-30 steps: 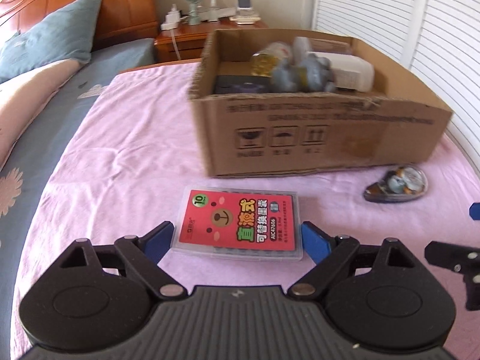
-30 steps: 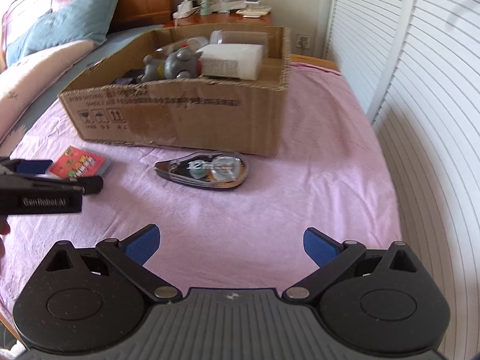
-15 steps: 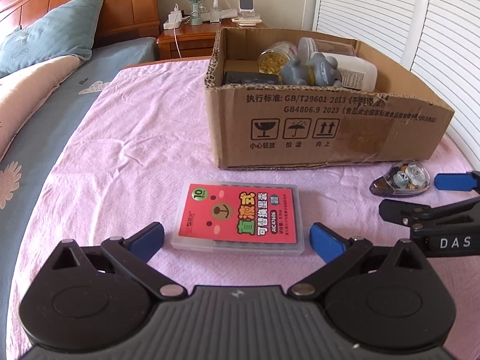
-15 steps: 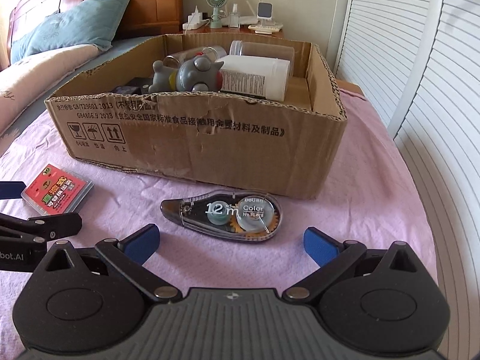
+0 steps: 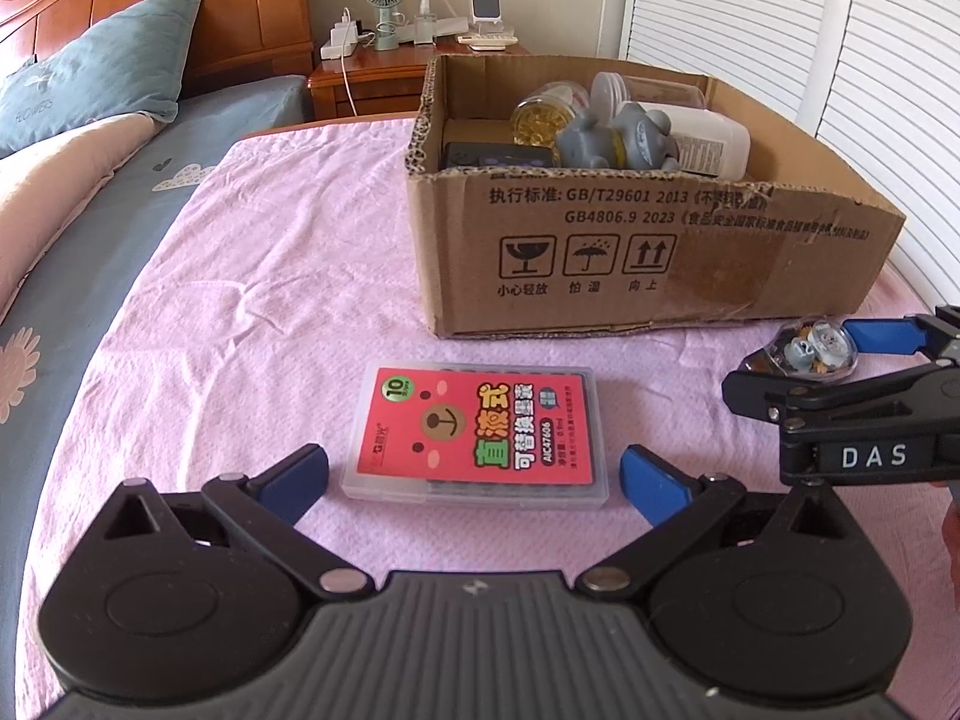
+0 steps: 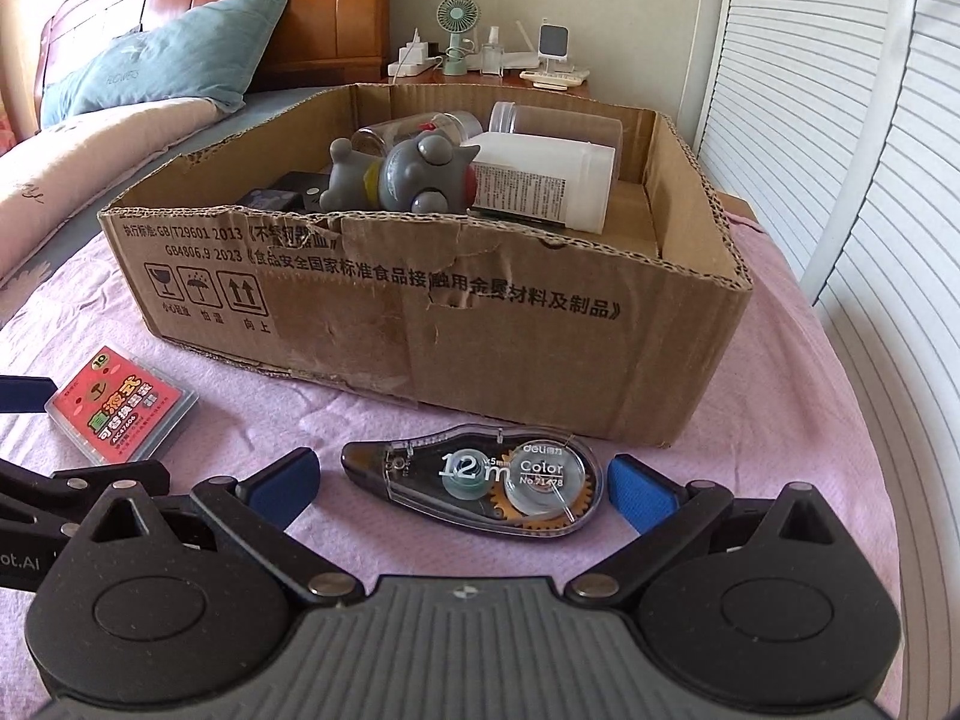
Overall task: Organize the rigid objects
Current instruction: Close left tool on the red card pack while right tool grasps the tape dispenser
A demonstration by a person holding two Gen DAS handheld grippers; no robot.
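Note:
A clear flat case with a red label (image 5: 477, 432) lies on the pink bedspread, between the open fingers of my left gripper (image 5: 474, 480), untouched; it also shows in the right wrist view (image 6: 123, 408). A clear correction tape dispenser (image 6: 480, 480) lies flat between the open fingers of my right gripper (image 6: 462, 483), untouched; it also shows in the left wrist view (image 5: 810, 351). An open cardboard box (image 6: 420, 312) stands just behind both, holding a grey toy (image 6: 399, 177), a white bottle (image 6: 540, 186) and jars.
The pink bedspread (image 5: 252, 300) lies over a bed with pillows (image 5: 96, 84) at the far left. A bedside table (image 5: 414, 60) with a small fan stands behind the box. White slatted doors (image 6: 840, 150) run along the right side.
Both grippers have lowered and moved forward. The left now straddles the red-labelled case and the right straddles the correction tape. Both stay open.

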